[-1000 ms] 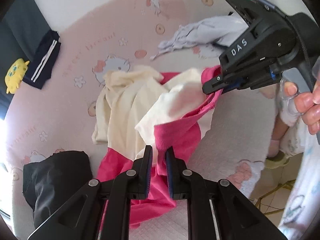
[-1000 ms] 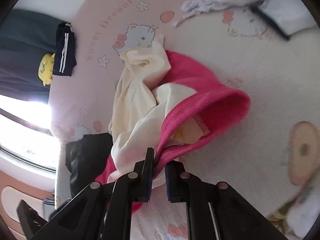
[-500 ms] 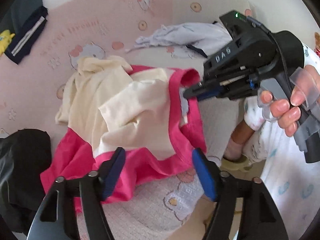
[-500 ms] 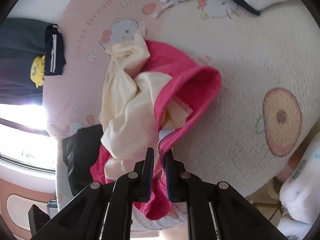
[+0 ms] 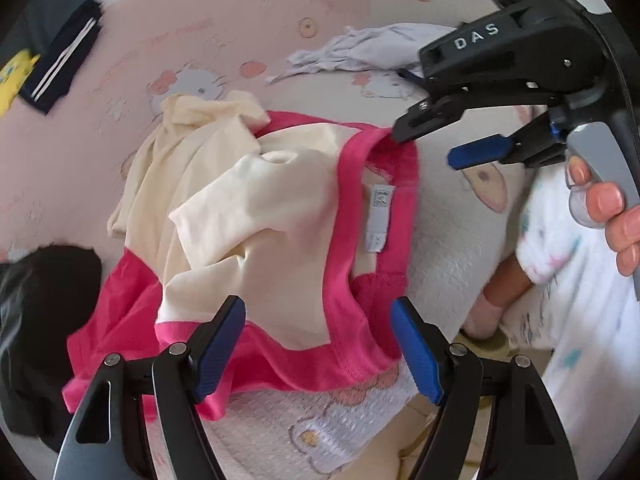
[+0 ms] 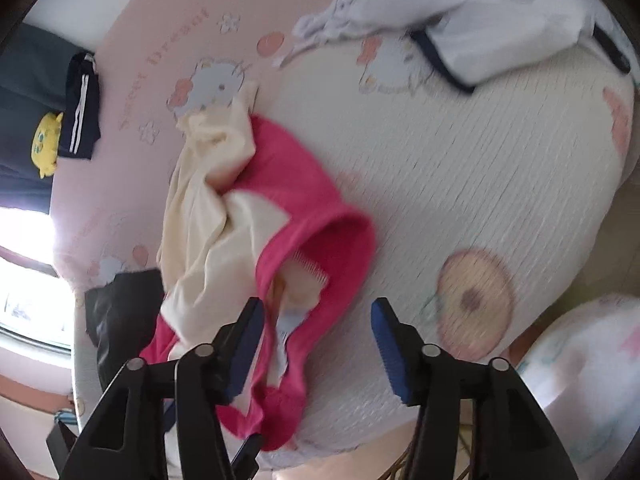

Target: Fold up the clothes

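Pink and white cartoon bedding (image 5: pixel 452 240) covers the bed, and clothes lie all over it. Right in the middle is the pink and cream top (image 5: pixel 280 240), spread out but lumpy, with its little white tag (image 5: pixel 380 216) showing inside the pink band at the near edge. A black garment (image 5: pixel 44 312) sits just beside it on one side. A pale blue-white garment (image 6: pixel 460 20) lies well apart near the far edge, and a dark striped piece (image 6: pixel 82 104) is off in the corner.

The left gripper (image 5: pixel 318 344) hangs over the near pink edge with its blue pads spread wide. Nothing is pinched between them. The right gripper (image 6: pixel 318 344) is opening up right now. The pink band lies under its blue pads, but they are not pressing on it. A hand (image 5: pixel 612 220) holds that gripper's trigger handle.

I think the top has just been laid down flat, so this looks like the let-go part before a fold. The job is only starting, because the cream part is all bunched up on top.

Next, I think the grippers need to pick new spots, maybe the two corners of one side. They must pinch only this top and not the black garment next to it. The cloth is soft and floppy, so it could slip or bunch again.
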A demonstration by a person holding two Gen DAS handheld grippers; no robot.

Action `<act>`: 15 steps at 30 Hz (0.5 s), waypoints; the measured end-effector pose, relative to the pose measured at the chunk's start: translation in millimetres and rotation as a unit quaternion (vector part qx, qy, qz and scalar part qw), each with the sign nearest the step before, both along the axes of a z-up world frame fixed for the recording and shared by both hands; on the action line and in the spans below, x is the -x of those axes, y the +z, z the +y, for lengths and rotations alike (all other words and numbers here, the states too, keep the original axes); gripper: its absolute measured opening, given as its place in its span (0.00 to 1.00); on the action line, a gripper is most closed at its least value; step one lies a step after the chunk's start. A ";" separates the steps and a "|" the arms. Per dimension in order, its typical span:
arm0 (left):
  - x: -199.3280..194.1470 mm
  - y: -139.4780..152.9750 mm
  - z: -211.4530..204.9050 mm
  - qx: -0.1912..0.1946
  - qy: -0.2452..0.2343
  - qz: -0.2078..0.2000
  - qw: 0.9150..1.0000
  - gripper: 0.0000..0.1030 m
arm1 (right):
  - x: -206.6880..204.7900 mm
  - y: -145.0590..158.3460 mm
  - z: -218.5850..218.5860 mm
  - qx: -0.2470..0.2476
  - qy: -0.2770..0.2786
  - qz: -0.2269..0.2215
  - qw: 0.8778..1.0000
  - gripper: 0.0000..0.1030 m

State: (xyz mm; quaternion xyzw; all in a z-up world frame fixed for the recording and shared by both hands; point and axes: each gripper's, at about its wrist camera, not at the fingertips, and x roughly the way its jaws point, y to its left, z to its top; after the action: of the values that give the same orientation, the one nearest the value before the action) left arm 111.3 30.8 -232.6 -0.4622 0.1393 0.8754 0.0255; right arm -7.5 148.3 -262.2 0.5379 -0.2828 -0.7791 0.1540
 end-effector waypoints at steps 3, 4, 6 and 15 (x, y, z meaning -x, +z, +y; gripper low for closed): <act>0.9 -1.0 -7.6 -0.046 0.060 -0.009 0.997 0.72 | 19.6 8.3 -6.7 -0.044 0.040 0.003 0.998 0.54; 0.7 -1.8 -10.6 -0.064 0.079 -0.015 0.995 0.72 | 26.2 12.6 -11.5 -0.060 0.066 0.008 0.996 0.54; -2.4 -5.3 -14.8 -0.085 0.107 -0.025 0.990 0.72 | 34.1 22.9 -24.7 -0.124 0.134 0.037 0.982 0.55; -3.3 -18.2 -34.3 -0.071 0.166 -0.025 0.983 0.71 | 51.3 13.0 -31.3 -0.236 0.200 0.070 0.948 0.55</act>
State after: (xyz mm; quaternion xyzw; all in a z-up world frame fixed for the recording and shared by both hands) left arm 114.5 -3.6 -250.8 -0.4977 -0.0025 0.8633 -0.0841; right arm -58.7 117.1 -249.1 0.5486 0.0345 -0.8123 0.1949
